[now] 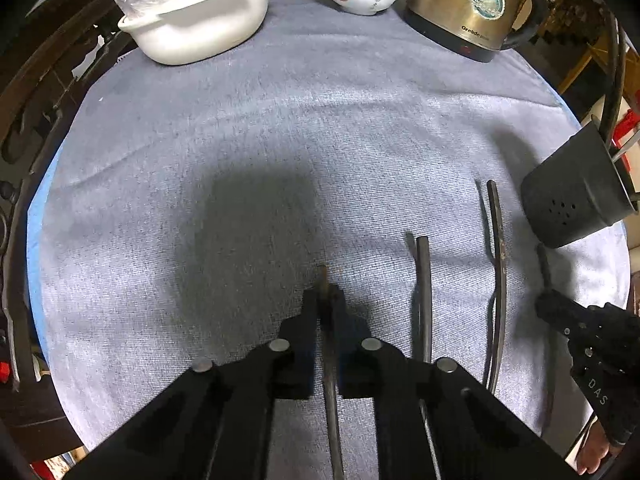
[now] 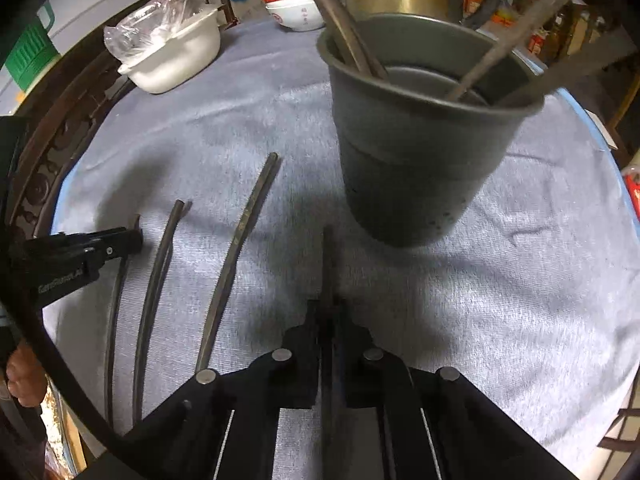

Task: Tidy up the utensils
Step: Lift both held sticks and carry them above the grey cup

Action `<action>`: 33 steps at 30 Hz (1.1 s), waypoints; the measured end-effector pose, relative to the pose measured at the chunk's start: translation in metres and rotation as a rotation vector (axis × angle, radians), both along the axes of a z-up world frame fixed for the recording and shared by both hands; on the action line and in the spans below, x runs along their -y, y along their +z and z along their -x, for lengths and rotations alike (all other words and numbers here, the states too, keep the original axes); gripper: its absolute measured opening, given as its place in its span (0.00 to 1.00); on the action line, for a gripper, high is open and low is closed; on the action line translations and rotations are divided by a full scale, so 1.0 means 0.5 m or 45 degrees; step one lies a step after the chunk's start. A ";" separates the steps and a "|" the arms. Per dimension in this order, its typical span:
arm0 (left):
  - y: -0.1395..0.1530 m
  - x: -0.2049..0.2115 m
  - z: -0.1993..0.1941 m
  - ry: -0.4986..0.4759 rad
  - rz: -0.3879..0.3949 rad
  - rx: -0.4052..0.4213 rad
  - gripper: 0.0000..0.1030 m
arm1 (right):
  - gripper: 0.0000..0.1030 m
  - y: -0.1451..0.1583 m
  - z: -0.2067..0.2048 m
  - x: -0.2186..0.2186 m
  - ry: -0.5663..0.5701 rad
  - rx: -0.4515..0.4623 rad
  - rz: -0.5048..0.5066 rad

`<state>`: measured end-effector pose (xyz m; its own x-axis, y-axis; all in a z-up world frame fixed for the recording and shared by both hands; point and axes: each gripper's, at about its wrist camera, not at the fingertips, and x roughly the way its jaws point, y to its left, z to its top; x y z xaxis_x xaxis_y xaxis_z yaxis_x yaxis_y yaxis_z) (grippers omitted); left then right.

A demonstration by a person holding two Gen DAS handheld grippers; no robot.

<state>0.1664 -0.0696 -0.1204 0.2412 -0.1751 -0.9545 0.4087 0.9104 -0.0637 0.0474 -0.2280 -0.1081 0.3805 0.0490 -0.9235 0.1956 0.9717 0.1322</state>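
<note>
Dark chopstick (image 1: 329,380) pinched in left hand-held gripper (image 1: 325,296) | right hand-held gripper (image 2: 329,308) pinches another chopstick (image 2: 327,264), lower ends hidden

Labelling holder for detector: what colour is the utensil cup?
Dark grey utensil cup, plain matte, small holes near base. Right wrist view shows best.

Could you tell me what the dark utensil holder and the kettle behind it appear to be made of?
The utensil holder looks like matte dark-grey plastic, possibly coated metal: dull, glare-free wall with small drain holes near its base. The kettle looks like brushed, gold-toned metal with a soft sheen, on a black, probably plastic, base.
</note>
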 end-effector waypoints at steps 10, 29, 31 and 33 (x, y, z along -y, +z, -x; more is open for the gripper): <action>0.130 -0.046 0.067 0.033 0.163 0.188 0.05 | 0.06 0.112 0.072 0.026 0.016 0.282 -0.188; 0.374 -0.074 0.213 0.009 0.400 0.612 0.05 | 0.06 0.281 0.260 0.028 -0.022 0.775 -0.253; 0.393 -0.065 0.220 0.003 0.418 0.636 0.05 | 0.06 0.292 0.264 0.037 -0.041 0.813 -0.246; 0.407 -0.055 0.224 -0.002 0.433 0.656 0.05 | 0.06 0.302 0.264 0.048 -0.066 0.854 -0.241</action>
<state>0.0544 -0.0422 0.0831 0.6558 -0.4501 -0.6061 0.4657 0.8731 -0.1445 -0.0848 -0.2518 0.0431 0.8719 0.1519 -0.4655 0.0581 0.9118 0.4064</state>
